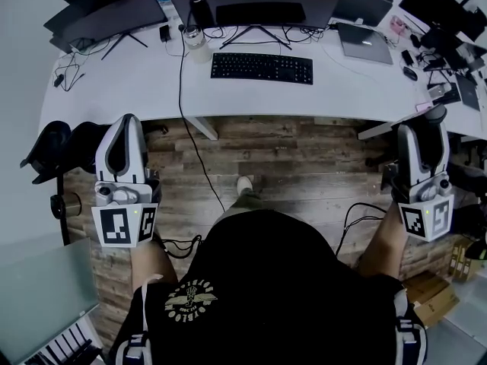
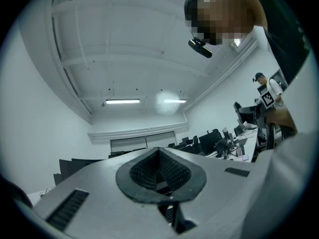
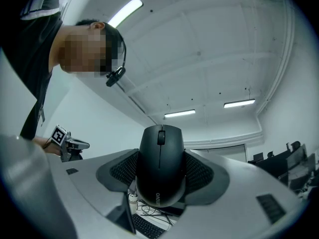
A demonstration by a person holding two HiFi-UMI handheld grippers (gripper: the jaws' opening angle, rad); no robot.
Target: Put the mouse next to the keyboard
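A black mouse (image 3: 160, 158) is clamped between the padded jaws of my right gripper (image 3: 162, 183), which points up toward the ceiling. In the head view the mouse (image 1: 435, 114) pokes out at the tip of the right gripper (image 1: 428, 128), held low at the right, in front of the desk edge. The black keyboard (image 1: 262, 68) lies on the white desk (image 1: 137, 82), centred before the monitors. My left gripper (image 1: 126, 131) is held low at the left, over the floor. Its jaws meet with nothing between them, and the left gripper (image 2: 160, 176) also points upward.
Monitors (image 1: 255, 12) line the desk's back edge, with a clear bottle (image 1: 197, 46), a laptop (image 1: 366, 42) at the right and cables (image 1: 183, 105) hanging to the wooden floor (image 1: 289, 173). A dark chair (image 1: 57, 147) stands at the left, and cardboard boxes (image 1: 430, 295) at the lower right.
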